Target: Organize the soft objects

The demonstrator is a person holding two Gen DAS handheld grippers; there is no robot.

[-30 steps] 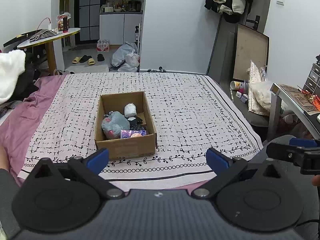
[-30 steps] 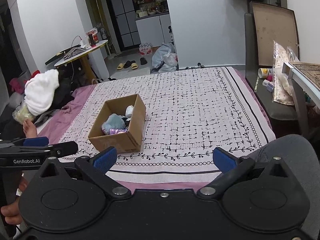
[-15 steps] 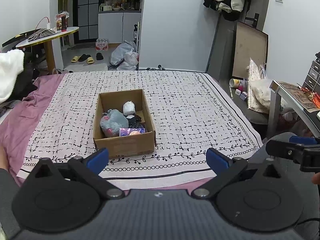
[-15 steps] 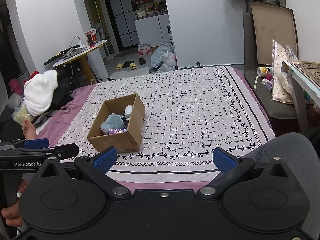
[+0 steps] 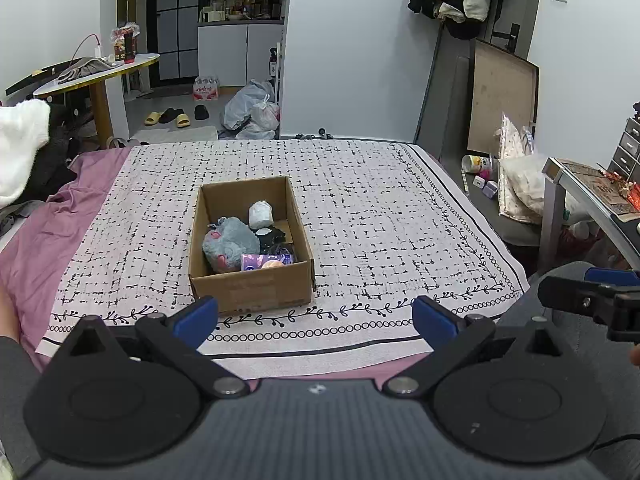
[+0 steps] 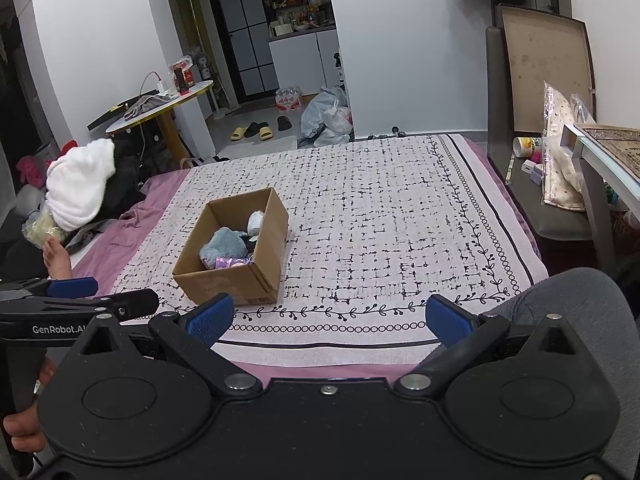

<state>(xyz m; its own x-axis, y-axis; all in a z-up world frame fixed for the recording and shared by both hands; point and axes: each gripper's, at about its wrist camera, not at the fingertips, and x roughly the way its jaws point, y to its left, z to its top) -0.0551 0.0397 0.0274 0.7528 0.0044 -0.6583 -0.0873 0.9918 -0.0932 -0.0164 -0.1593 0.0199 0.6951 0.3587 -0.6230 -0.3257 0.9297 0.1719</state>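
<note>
On the bed (image 5: 360,208), a cardboard box (image 5: 250,280) holds the grey plush toy (image 5: 230,242) and rolled sock (image 5: 260,215); both hand-held grippers, left (image 5: 316,318) and right (image 6: 328,318), hang released, and a careless reach risks dragging the light box.

a bed (image 5: 36,240) fills the middle of the room, its purple sheet (image 5: 48,220) showing along the left side and the near edge. over it lies a white cover with a black grid print (image 5: 360,208) and a leafy border. a cardboard box (image 5: 250,292) sits on the cover, left of centre and near the front border. a bare foot (image 6: 56,258) rests at the purple left edge.
</note>
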